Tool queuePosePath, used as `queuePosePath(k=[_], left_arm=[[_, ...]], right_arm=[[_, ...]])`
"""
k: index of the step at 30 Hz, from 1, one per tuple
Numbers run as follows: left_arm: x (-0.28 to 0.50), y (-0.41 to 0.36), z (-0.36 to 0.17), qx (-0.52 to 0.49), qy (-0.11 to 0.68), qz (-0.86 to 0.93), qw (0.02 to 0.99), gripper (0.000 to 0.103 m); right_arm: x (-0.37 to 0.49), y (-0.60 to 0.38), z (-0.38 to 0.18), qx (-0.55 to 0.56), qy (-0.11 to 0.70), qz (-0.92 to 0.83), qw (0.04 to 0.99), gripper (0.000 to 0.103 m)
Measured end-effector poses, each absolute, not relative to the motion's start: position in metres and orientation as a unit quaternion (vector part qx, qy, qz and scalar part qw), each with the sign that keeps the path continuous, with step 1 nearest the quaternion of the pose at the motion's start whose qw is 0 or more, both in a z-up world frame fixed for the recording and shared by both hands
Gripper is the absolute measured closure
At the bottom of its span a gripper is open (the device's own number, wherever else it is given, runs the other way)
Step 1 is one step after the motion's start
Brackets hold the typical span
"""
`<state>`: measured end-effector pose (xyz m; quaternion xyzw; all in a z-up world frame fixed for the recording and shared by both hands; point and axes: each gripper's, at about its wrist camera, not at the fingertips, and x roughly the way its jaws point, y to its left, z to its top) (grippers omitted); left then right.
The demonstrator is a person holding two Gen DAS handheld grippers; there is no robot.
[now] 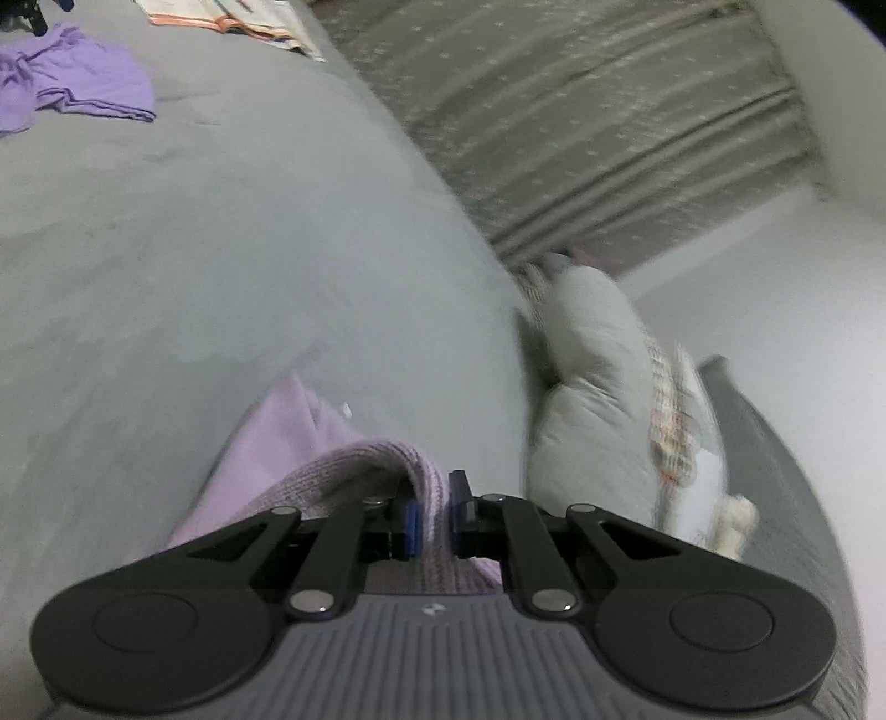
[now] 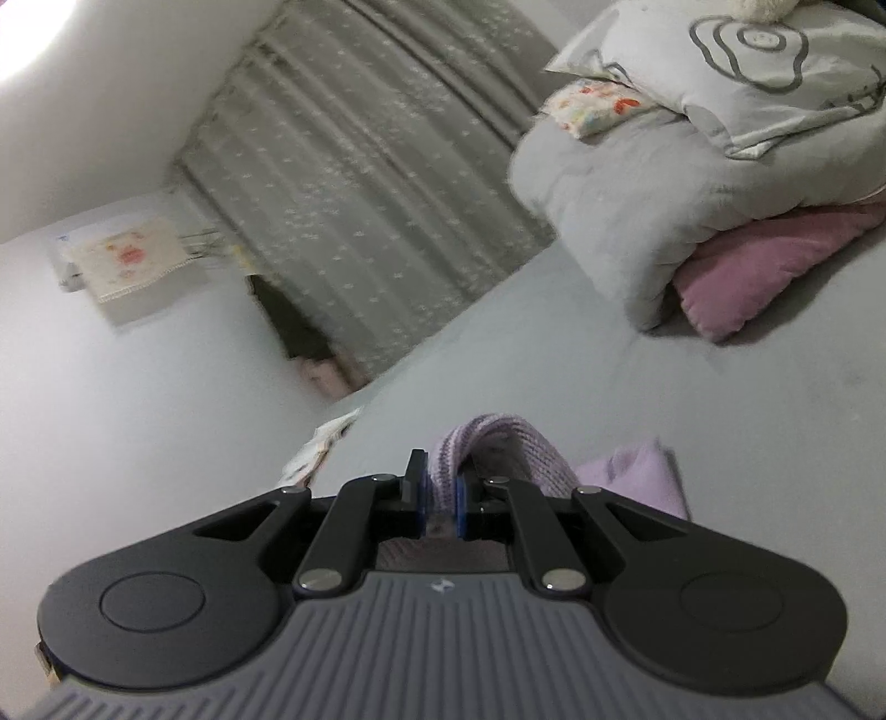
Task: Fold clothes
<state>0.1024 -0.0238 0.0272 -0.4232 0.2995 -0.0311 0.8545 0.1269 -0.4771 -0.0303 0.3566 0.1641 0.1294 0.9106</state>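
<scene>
A lilac knitted garment (image 1: pixel 354 465) hangs over the grey bed sheet (image 1: pixel 221 249). Its ribbed edge runs between the blue pads of my left gripper (image 1: pixel 432 526), which is shut on it. In the right wrist view the same lilac garment (image 2: pixel 498 443) loops over my right gripper (image 2: pixel 440 507), also shut on a ribbed edge, and a smooth lilac corner (image 2: pixel 637 476) sticks out to the right. A second purple garment (image 1: pixel 66 83) lies crumpled on the bed at the far upper left of the left wrist view.
A folded grey duvet (image 2: pixel 637 183) with a printed pillow (image 2: pixel 775 66) sits on a pink cushion (image 2: pixel 764 260) at the bed's far right. Grey patterned curtains (image 2: pixel 360 194) hang beyond the bed edge. Folded cloth (image 1: pixel 221 16) lies at the far end of the bed.
</scene>
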Motion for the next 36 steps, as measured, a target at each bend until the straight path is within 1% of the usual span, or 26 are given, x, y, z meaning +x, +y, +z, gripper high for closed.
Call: queuePosePath(k=[3,9,10,13,14,17,18,19,20,21,22,23,24,25,26,28,29,30,31,32,33,34,35,36], left_arm=[[0.152,-0.028,0.003,-0.417,0.324,0.004,0.849,0.094],[0.213,-0.031,-0.042,-0.409,0.368,0.050,0.833,0.094],[0.216,-0.030,-0.044,-0.411,0.370,0.053,0.831,0.093],[0.227,-0.026,-0.051,-0.416,0.381,0.051,0.824,0.088],[0.230,-0.025,-0.050,-0.410,0.384,0.043,0.826,0.085],[0.232,-0.016,-0.039,-0.397,0.379,0.026,0.836,0.084],[0.230,-0.013,-0.036,-0.402,0.371,0.024,0.837,0.081],[0.224,-0.010,-0.029,-0.397,0.350,0.035,0.848,0.066],[0.219,-0.007,-0.021,-0.390,0.329,0.049,0.859,0.044],[0.214,-0.002,-0.013,-0.373,0.307,0.062,0.873,0.037],[0.210,0.002,-0.005,-0.357,0.293,0.067,0.884,0.034],[0.208,0.003,-0.001,-0.352,0.290,0.067,0.888,0.034],[0.203,0.009,0.004,-0.347,0.292,0.066,0.889,0.034],[0.197,0.011,0.008,-0.346,0.293,0.063,0.889,0.034],[0.189,0.011,0.011,-0.339,0.288,0.052,0.894,0.034],[0.176,0.001,0.018,-0.299,0.281,0.020,0.912,0.034],[0.162,-0.016,0.024,-0.234,0.283,-0.014,0.930,0.034],[0.162,-0.021,0.024,-0.222,0.283,-0.020,0.933,0.033],[0.143,-0.058,0.023,-0.110,0.282,-0.080,0.950,0.031],[0.133,-0.082,0.017,-0.042,0.283,-0.111,0.952,0.027],[0.124,-0.105,0.011,0.020,0.282,-0.138,0.949,0.027],[0.119,-0.128,0.004,0.072,0.285,-0.146,0.945,0.027],[0.118,-0.145,-0.005,0.098,0.289,-0.147,0.941,0.027],[0.116,-0.160,-0.013,0.122,0.293,-0.147,0.937,0.027]], right_arm=[[0.172,-0.477,-0.051,0.360,0.191,0.097,0.908,0.093],[0.238,-0.473,-0.092,0.339,0.252,0.045,0.905,0.093],[0.239,-0.472,-0.094,0.337,0.255,0.044,0.905,0.093],[0.253,-0.465,-0.109,0.321,0.286,0.027,0.903,0.090],[0.253,-0.465,-0.107,0.315,0.284,0.026,0.905,0.087],[0.255,-0.462,-0.101,0.297,0.281,0.021,0.913,0.086],[0.255,-0.462,-0.099,0.290,0.279,0.020,0.915,0.086],[0.255,-0.461,-0.097,0.284,0.278,0.018,0.917,0.083],[0.256,-0.460,-0.095,0.279,0.276,0.017,0.920,0.079],[0.255,-0.461,-0.091,0.280,0.272,0.019,0.920,0.077],[0.254,-0.463,-0.088,0.281,0.267,0.020,0.922,0.062],[0.251,-0.464,-0.083,0.279,0.256,0.007,0.925,0.033],[0.246,-0.467,-0.073,0.272,0.233,-0.022,0.933,0.024],[0.241,-0.471,-0.067,0.268,0.219,-0.036,0.937,0.021],[0.236,-0.475,-0.062,0.265,0.206,-0.049,0.941,0.021],[0.227,-0.477,-0.055,0.249,0.214,-0.034,0.944,0.021],[0.223,-0.476,-0.052,0.237,0.221,-0.016,0.946,0.021],[0.217,-0.470,-0.048,0.207,0.230,0.019,0.951,0.021],[0.212,-0.461,-0.047,0.164,0.241,0.055,0.955,0.021],[0.207,-0.450,-0.046,0.117,0.251,0.092,0.956,0.021],[0.198,-0.431,-0.050,0.040,0.263,0.137,0.954,0.021],[0.190,-0.411,-0.054,-0.037,0.272,0.179,0.945,0.022],[0.185,-0.393,-0.060,-0.093,0.280,0.204,0.933,0.023],[0.181,-0.379,-0.065,-0.126,0.288,0.223,0.923,0.023]])
